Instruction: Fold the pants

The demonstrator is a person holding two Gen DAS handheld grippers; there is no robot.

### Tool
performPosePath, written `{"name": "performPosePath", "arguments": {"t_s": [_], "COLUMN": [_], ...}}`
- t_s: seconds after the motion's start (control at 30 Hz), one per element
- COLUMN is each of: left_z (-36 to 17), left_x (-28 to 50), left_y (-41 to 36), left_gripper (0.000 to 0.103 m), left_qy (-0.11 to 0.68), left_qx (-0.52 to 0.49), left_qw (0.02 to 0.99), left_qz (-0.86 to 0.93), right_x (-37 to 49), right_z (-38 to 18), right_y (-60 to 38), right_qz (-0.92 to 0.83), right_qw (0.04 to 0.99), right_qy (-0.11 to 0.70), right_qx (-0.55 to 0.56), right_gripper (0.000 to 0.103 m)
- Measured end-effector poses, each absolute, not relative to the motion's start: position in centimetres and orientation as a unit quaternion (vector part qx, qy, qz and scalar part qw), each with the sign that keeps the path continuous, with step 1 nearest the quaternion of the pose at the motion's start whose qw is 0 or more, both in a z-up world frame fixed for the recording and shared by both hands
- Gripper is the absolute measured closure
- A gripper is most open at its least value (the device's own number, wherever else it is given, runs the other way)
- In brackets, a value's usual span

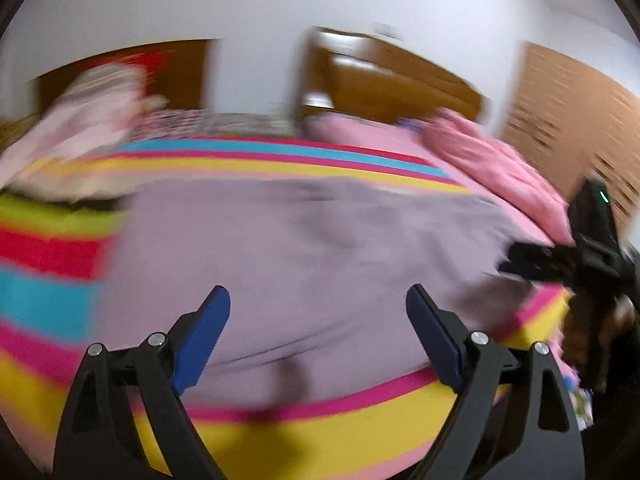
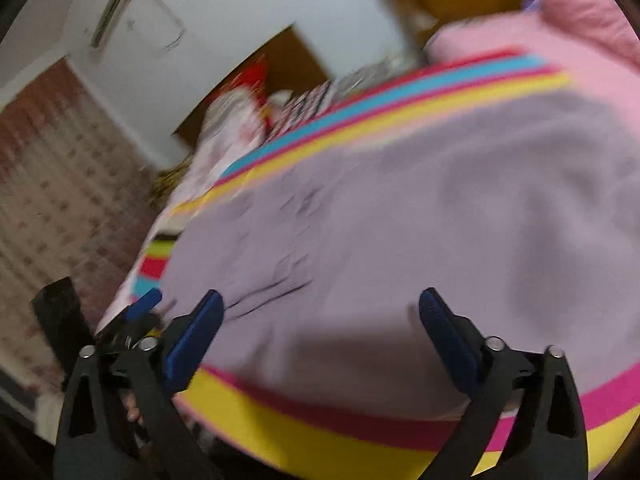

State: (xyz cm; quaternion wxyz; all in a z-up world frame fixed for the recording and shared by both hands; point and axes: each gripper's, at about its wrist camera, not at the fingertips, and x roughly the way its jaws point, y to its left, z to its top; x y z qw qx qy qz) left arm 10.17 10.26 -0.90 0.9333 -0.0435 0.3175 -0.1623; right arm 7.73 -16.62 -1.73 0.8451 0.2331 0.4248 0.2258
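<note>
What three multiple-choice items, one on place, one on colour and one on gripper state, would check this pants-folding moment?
1. Where does the lilac fabric pants garment lie?
A. On the striped multicoloured bedspread
B. On a bare wooden floor
C. Over a chair back

2. What colour are the pads on the left gripper?
A. Red
B. Blue
C. White

3. How does the right gripper stand?
A. Shut on the pants
B. Shut on nothing
C. Open, with nothing between its fingers

Answers:
1 A: stripes show around the garment's edges in both views.
2 B: both pads are dark blue.
3 C: its fingers stand wide apart above the fabric.
</note>
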Motion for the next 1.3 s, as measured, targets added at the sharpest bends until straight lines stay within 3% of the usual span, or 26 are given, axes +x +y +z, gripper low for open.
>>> {"name": "performPosePath", "arguments": {"t_s": [0.17,0.53,0.63,0.8,0.83,0.87,1.13,1.3], "left_z": [-2.3,-5.4,-5.7,-5.7,-5.8,-5.8,-5.3,-4.4], "left_x": [8.2,9.9,10.2,10.3,10.4,10.5,11.4,12.3], "left_y": [17.2,18.8,18.5,19.2,19.2,19.2,19.5,18.8], "left_gripper": [0.013,0.010,0.009,0.007,0.007,0.006,0.006,0.006], "left_qy": [0.346,0.365,0.364,0.360,0.360,0.360,0.366,0.354], "left_qx": [-0.043,-0.051,-0.042,-0.043,-0.043,-0.041,-0.068,-0.030], "left_qw": [0.935,0.928,0.929,0.931,0.931,0.931,0.928,0.935], "left_qz": [-0.062,-0.052,-0.053,-0.048,-0.048,-0.047,-0.033,-0.006], "right_x": [11.2,15.8,15.6,15.9,15.9,15.9,15.6,16.7], "right_z": [-2.6,-2.1,-2.2,-2.8,-2.8,-2.5,4.4,11.1], "right_y": [-12.3,-9.6,-8.8,-10.9,-10.7,-10.3,-7.9,-4.4], "right_qz": [0.239,0.190,0.196,0.195,0.201,0.216,0.265,0.309], "right_qw": [0.814,0.808,0.805,0.800,0.803,0.809,0.864,0.887], "right_qy": [0.487,0.536,0.545,0.542,0.536,0.521,0.405,0.323], "right_qx": [0.207,0.156,0.127,0.169,0.165,0.163,0.140,0.114], "right_gripper": [0.020,0.019,0.037,0.067,0.080,0.084,0.085,0.086]}}
